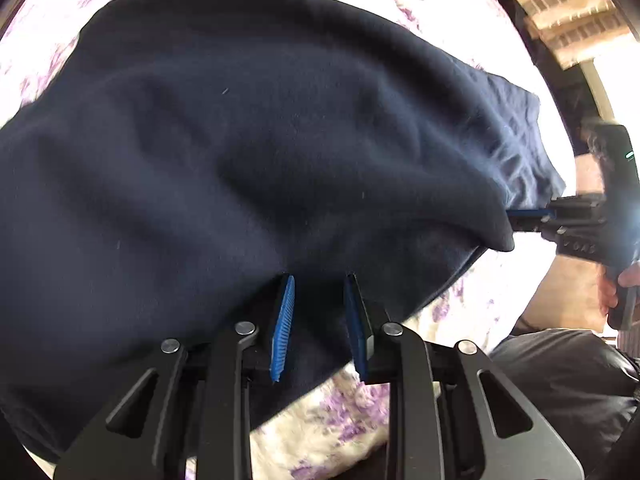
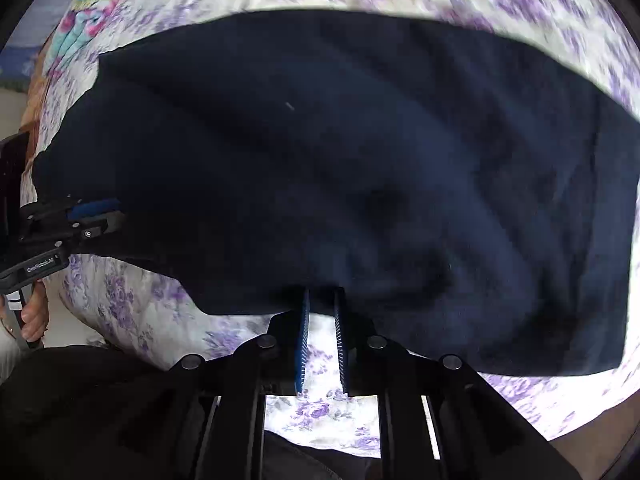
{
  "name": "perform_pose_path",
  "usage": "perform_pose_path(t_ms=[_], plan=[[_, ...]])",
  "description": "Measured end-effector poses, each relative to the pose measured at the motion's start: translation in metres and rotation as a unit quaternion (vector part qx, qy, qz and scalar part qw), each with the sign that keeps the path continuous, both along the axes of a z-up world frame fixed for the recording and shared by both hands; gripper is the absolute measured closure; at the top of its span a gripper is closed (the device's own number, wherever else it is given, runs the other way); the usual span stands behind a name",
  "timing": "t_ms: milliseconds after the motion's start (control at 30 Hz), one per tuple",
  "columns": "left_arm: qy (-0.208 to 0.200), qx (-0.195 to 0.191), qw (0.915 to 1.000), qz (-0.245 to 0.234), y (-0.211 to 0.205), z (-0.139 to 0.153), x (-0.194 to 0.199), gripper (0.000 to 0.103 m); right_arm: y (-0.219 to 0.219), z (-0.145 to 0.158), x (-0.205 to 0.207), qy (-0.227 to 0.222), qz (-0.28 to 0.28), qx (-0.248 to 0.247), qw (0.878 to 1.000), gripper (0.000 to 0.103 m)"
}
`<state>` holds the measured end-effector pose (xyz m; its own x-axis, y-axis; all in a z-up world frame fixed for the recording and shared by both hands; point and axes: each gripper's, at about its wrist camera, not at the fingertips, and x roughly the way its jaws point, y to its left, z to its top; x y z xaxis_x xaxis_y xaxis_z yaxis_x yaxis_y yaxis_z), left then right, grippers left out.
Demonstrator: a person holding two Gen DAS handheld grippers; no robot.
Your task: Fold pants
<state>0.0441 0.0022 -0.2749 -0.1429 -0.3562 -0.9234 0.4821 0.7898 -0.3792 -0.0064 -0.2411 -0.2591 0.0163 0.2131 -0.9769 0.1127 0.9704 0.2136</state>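
Observation:
Dark navy pants (image 1: 248,140) lie spread over a bed with a purple-flowered sheet (image 1: 352,416). My left gripper (image 1: 319,280) has its blue-padded fingers set on the pants' near edge, with cloth bunched between the tips. My right gripper (image 2: 322,294) is shut on the near edge of the pants (image 2: 360,168). In the left wrist view the right gripper (image 1: 516,218) grips a lifted fold at the right. In the right wrist view the left gripper (image 2: 114,214) holds the pants' left edge.
A colourful patterned cloth (image 2: 86,20) lies at the far left of the bed. A person's dark-clad lap (image 1: 568,380) and hand (image 1: 612,292) are at the near side. Dark furniture and a bright window (image 1: 576,20) are beyond the bed at the right.

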Motion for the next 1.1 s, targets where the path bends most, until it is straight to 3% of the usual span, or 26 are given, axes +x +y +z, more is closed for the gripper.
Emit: perform_pose_path(t_ms=[67,133,167,200,300,333,400,533,633,700,800,933,1100], plan=[[0.009,-0.013,0.9998,0.015,0.01,-0.003,-0.001,0.078,0.021,0.042,0.028,-0.069,0.038,0.003,0.997,0.087],[0.017,-0.029,0.9988,0.037,0.024,-0.005,-0.003,0.078,0.052,0.076,0.06,-0.136,0.091,0.018,0.986,0.081],[0.02,-0.036,0.9981,0.047,0.03,-0.006,-0.004,0.078,0.07,0.088,0.077,-0.167,0.121,0.027,0.978,0.067],[0.024,-0.044,0.997,0.059,0.036,-0.006,-0.005,0.078,0.088,0.095,0.095,-0.194,0.149,0.033,0.969,0.062],[0.028,-0.049,0.9948,0.084,0.057,-0.005,-0.003,0.079,0.139,0.091,0.154,-0.239,0.21,0.064,0.946,0.065],[0.022,-0.042,0.9949,0.089,0.063,-0.003,-0.002,0.079,0.154,0.082,0.174,-0.23,0.22,0.08,0.945,0.066],[0.005,-0.022,0.9955,0.092,0.074,0.004,-0.004,0.079,0.177,0.06,0.207,-0.193,0.239,0.082,0.948,0.08],[-0.04,0.013,0.994,0.101,0.091,0.021,-0.001,0.075,0.202,0.024,0.224,-0.144,0.28,0.033,0.949,0.082],[-0.054,0.0,0.9908,0.124,0.108,0.029,0.004,0.066,0.202,0.012,0.221,-0.124,0.282,0.036,0.951,0.083],[-0.057,-0.006,0.9887,0.139,0.119,0.029,0.007,0.066,0.204,0.008,0.221,-0.113,0.281,0.055,0.951,0.103],[-0.053,-0.011,0.9865,0.154,0.141,0.029,0.016,0.066,0.203,0.008,0.226,-0.112,0.277,0.038,0.954,0.103],[-0.053,-0.01,0.9867,0.153,0.154,0.031,0.024,0.066,0.209,0.018,0.229,-0.118,0.302,0.038,0.945,0.099],[-0.059,0.006,0.9886,0.138,0.146,0.031,0.022,0.066,0.205,0.012,0.241,-0.107,0.295,0.036,0.949,0.099]])
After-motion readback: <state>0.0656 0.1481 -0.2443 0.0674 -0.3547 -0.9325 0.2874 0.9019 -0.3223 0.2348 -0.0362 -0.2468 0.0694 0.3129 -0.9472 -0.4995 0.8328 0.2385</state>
